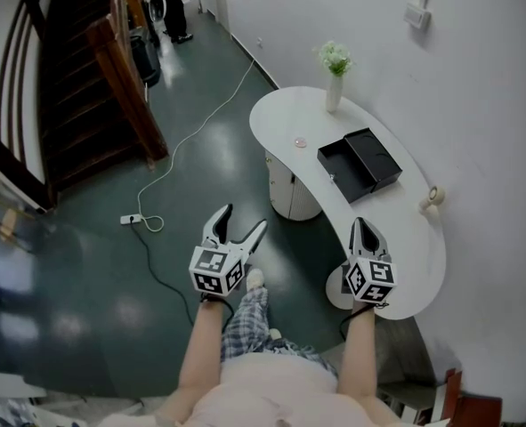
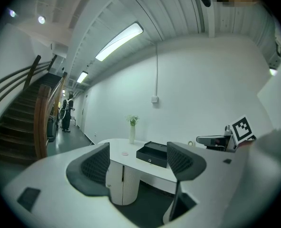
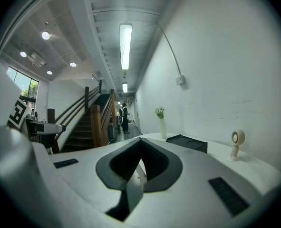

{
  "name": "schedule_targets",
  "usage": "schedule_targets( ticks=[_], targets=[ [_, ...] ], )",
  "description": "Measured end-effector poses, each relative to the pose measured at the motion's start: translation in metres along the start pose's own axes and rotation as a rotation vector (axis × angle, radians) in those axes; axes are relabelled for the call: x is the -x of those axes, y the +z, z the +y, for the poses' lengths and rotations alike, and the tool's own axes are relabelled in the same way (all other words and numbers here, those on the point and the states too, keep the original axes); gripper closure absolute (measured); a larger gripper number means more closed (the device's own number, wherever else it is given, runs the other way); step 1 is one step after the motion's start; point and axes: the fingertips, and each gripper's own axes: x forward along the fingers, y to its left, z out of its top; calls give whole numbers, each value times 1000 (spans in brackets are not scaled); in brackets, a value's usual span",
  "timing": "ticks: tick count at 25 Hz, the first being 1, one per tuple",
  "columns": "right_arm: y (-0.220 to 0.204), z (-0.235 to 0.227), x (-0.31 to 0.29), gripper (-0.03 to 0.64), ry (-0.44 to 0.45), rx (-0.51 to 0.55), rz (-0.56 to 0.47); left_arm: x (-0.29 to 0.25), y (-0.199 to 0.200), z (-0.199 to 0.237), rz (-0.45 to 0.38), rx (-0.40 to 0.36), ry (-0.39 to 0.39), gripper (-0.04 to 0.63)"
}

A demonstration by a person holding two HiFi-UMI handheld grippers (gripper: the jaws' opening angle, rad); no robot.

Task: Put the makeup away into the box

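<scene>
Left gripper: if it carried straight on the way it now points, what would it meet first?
Probably the white table: its near rim and ribbed pedestal sit centred between the open jaws of the left gripper. The black box lies further back on top. Depth is hard to judge.

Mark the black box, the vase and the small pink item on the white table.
black box point(image 1: 344, 173), head view, inside of its open tray.
vase point(image 1: 334, 94), head view, its white body.
small pink item point(image 1: 300, 141), head view, its middle.
</scene>
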Motion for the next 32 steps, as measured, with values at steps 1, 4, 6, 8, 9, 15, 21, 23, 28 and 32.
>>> schedule_targets(
  ticks=[1,4,6,8,9,15,21,23,28,32],
  targets=[
    [-1,0,-5,600,1,2,2,-3,-1,2,1,2,0,234],
    [-1,-3,-22,600,-1,4,6,-17,-3,8,7,0,-9,234],
    [-1,-3,-36,600,-1,7,8,-29,-4,16,12,-3,-15,234],
    [-2,-4,-50,601,-2,10,14,-42,-5,25,14,2,-18,234],
    [-3,-5,-58,601,-5,12,17,-50,-5,30,15,7,-22,235],
    [-9,-25,-113,601,-69,14,32,-122,-15,62,45,14,-77,235],
    [-5,-57,-186,601,-167,-18,54,-227,-3,100,84,10,-163,234],
    [3,-67,-205,600,-201,-28,48,-260,7,107,89,2,-199,235],
    [16,-95,-246,600,-291,-50,35,-335,22,119,109,-25,-286,235],
    [16,-122,-259,601,-381,-81,31,-390,24,111,134,-51,-370,234]
  ],
)
